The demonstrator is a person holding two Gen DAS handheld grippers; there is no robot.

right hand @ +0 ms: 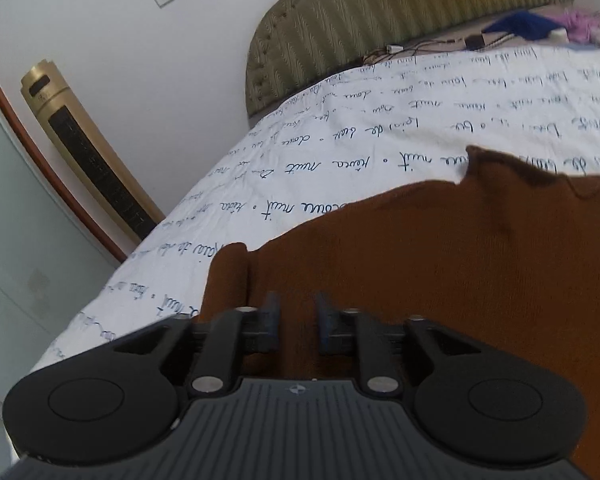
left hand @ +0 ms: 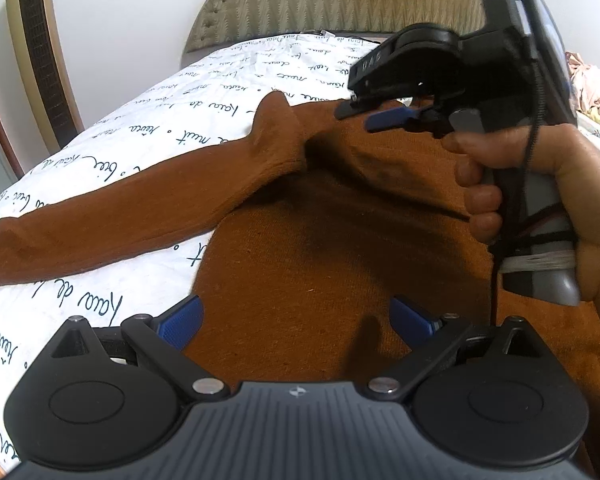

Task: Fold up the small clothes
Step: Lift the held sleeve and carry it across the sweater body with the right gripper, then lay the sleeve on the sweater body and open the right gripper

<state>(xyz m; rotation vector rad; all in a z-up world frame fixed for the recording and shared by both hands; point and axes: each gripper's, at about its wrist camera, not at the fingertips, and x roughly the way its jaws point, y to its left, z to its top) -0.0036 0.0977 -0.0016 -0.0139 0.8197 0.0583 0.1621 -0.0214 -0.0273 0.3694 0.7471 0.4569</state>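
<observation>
Under both hand-held grippers, left (left hand: 296, 322) and right (right hand: 297, 322): brown sweater (left hand: 320, 240).

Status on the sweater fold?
Done: brown sweater lies spread on the printed bedsheet. In hand: right tool sits at the far top edge, narrowly parted; whether it pinches fabric is unclear. Left tool hovers open over the body. Left: the sleeve lies stretched out unfolded; no body fold is visible.

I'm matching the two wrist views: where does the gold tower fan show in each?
Left wrist: gold tower fan stands at the top left edge, against the wall.
Right wrist: the fan leans at centre left, beside the bed.
Shared landmark: the padded headboard behind the brown sweater.
</observation>
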